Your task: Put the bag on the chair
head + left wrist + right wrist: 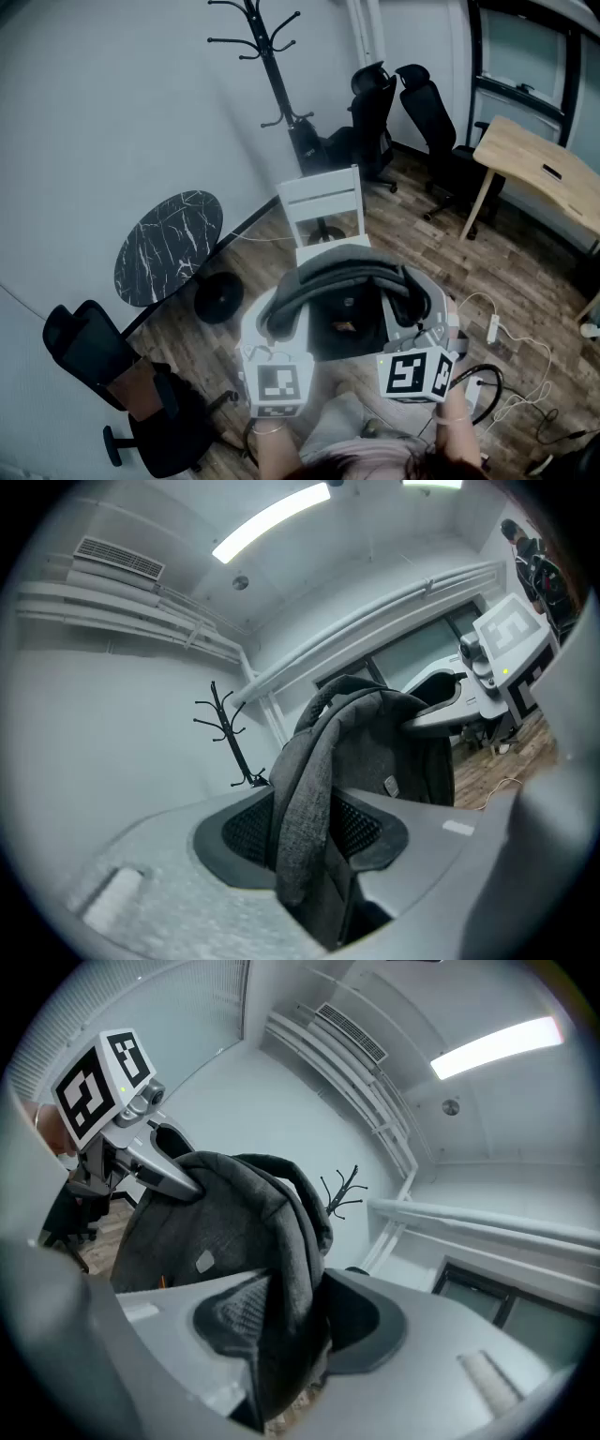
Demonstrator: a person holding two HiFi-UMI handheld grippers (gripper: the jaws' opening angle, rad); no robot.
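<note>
A grey fabric bag (pixel 349 298) hangs in the air between my two grippers, just in front of the white wooden chair (pixel 323 208), which has a slatted back. My left gripper (pixel 270 323) is shut on the bag's left shoulder strap. In the left gripper view the strap (pixel 302 799) is pinched between the pads. My right gripper (pixel 424 317) is shut on the right strap, and the right gripper view shows that fabric (pixel 281 1288) clamped between its pads. Most of the chair's seat is hidden behind the bag.
A black coat rack (pixel 270 66) stands by the wall behind the chair. A round marble-top table (pixel 169 246) is at the left, with black office chairs (pixel 122 384) near and far. A wooden desk (pixel 539 169) is at the right. Cables (pixel 511 370) lie on the floor.
</note>
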